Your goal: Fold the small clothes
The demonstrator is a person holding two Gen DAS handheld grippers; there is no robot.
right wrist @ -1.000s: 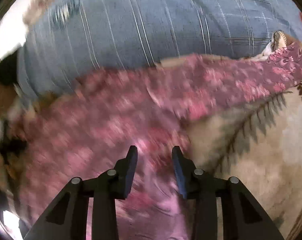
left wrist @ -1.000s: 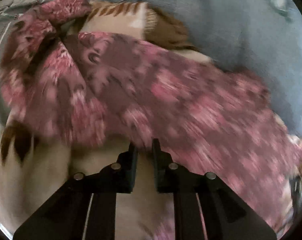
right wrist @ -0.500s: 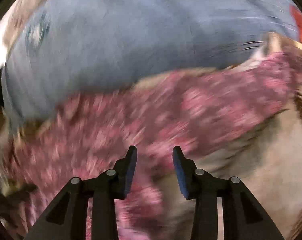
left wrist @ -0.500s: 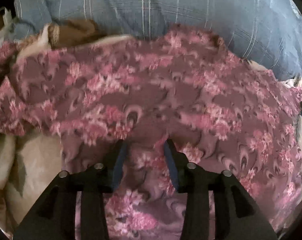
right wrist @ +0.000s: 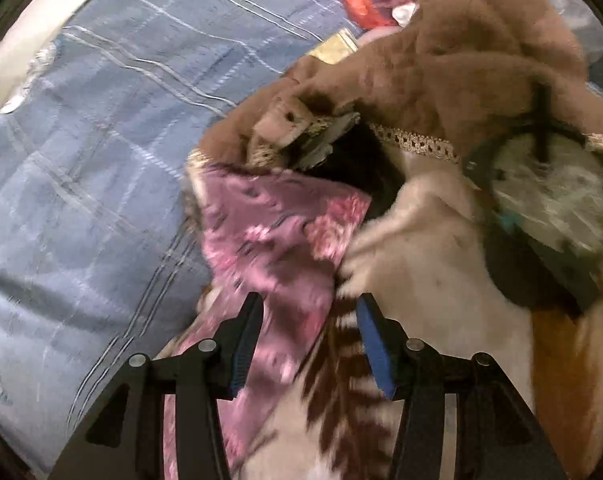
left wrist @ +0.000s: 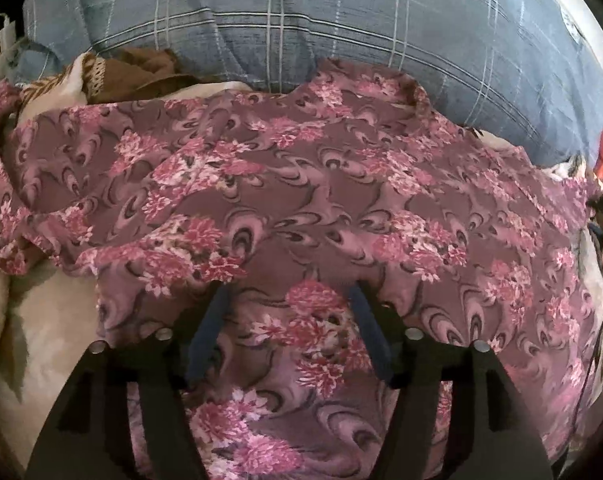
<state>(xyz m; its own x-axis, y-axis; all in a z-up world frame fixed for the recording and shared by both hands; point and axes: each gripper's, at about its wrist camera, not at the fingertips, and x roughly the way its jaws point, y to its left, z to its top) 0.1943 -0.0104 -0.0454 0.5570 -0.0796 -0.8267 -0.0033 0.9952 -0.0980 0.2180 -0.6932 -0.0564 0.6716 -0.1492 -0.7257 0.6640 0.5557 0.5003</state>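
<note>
Opening: L gripper [left wrist: 287, 296] & R gripper [right wrist: 307, 306], pads off floral garment [left wrist: 301, 184].

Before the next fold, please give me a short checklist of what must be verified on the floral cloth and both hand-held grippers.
1. Floral cloth lies spread out: ok, though wrinkled at its left edge.
2. Left hand-held gripper has let go: ok, jaws are opening, cloth lies under them, pads not pressing.
3. Right hand-held gripper is free: ok, jaws are opening, nothing pinched.
4. Cloth corner near the right gripper is flat: cannot tell, the picture is blurred.
5. Brown plush fabric is apart from the cloth: not ok, it is bunched right beside the corner.
</note>
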